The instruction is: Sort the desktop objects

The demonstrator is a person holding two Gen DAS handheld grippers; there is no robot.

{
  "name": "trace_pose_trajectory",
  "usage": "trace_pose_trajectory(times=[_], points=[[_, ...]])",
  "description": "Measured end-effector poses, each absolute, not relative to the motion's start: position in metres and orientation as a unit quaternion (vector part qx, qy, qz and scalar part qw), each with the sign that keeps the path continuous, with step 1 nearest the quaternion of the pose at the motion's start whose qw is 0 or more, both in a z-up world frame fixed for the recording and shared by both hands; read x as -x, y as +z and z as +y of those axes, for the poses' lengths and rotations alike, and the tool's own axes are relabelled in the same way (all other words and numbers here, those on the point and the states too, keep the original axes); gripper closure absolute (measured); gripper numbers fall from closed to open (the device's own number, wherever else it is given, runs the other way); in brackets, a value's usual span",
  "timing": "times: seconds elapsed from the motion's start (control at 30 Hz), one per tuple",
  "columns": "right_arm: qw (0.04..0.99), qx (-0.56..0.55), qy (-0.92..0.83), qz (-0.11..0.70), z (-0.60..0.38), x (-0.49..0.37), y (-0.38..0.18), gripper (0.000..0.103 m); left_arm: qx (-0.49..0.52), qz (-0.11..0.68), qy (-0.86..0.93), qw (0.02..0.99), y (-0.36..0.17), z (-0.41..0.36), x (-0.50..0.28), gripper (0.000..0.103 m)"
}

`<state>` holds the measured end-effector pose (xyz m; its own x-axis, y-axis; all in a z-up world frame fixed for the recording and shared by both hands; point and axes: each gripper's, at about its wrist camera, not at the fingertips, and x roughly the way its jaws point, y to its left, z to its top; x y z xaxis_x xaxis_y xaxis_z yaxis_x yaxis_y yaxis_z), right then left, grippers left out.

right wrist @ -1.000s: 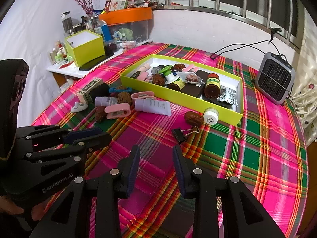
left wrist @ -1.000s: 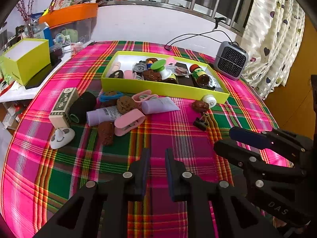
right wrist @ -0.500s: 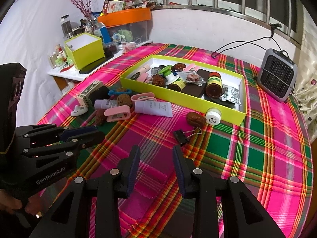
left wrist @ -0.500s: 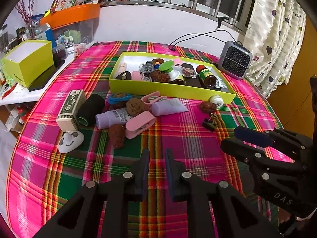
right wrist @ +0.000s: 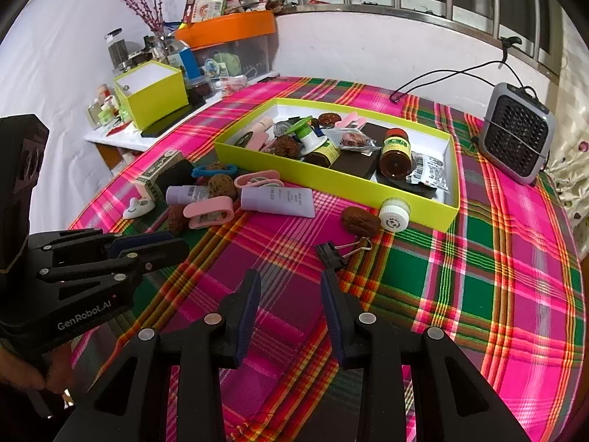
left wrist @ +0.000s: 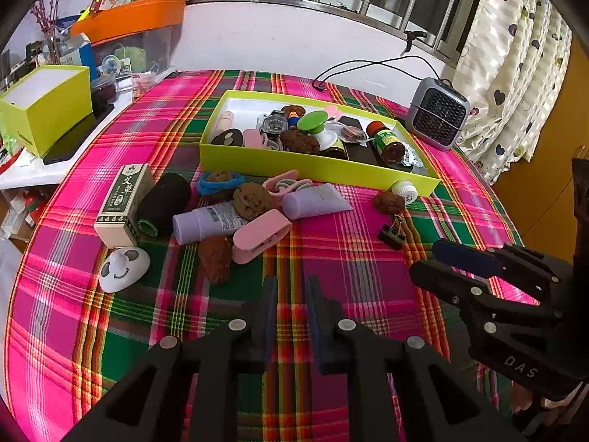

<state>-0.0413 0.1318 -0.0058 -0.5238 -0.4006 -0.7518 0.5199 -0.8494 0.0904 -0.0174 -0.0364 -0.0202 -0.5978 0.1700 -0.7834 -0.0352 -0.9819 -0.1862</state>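
A lime tray [left wrist: 316, 171] [right wrist: 331, 180] holding several small items sits mid-table. Loose things lie in front of it: purple tubes [left wrist: 206, 221] [right wrist: 278, 200], a pink clip [left wrist: 261, 235] [right wrist: 210, 213], a black roll [left wrist: 163, 202], a green box [left wrist: 123, 202], a white mouse-shaped piece [left wrist: 123, 269], brown walnuts [left wrist: 388, 202] [right wrist: 359, 221], a white cap [right wrist: 394, 214] and a black binder clip [left wrist: 392, 234] [right wrist: 337, 252]. My left gripper [left wrist: 289, 287] hovers open and empty, jaws narrowly apart. My right gripper [right wrist: 291, 283] is open and empty, just short of the binder clip.
A grey fan heater [left wrist: 436, 118] [right wrist: 517, 136] with its cable stands at the back right. A lime box [left wrist: 44, 103] and an orange-lidded bin [left wrist: 129, 22] sit on the side shelf at left. The table edge falls away on the right, by the curtain [left wrist: 522, 55].
Both grippers have drawn slightly back and up from the table. The right gripper's jaws have opened wider. Nothing on the table has moved.
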Motion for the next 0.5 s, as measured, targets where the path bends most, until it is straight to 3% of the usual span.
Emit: trace_pose_trajectory(times=[0.5], points=[[0.264,-0.415,-0.868,0.069,0.127,0.052,-0.011,0.067,0.446,-0.087,0.889,0.053,-0.02,-0.058,0.041,0.084]])
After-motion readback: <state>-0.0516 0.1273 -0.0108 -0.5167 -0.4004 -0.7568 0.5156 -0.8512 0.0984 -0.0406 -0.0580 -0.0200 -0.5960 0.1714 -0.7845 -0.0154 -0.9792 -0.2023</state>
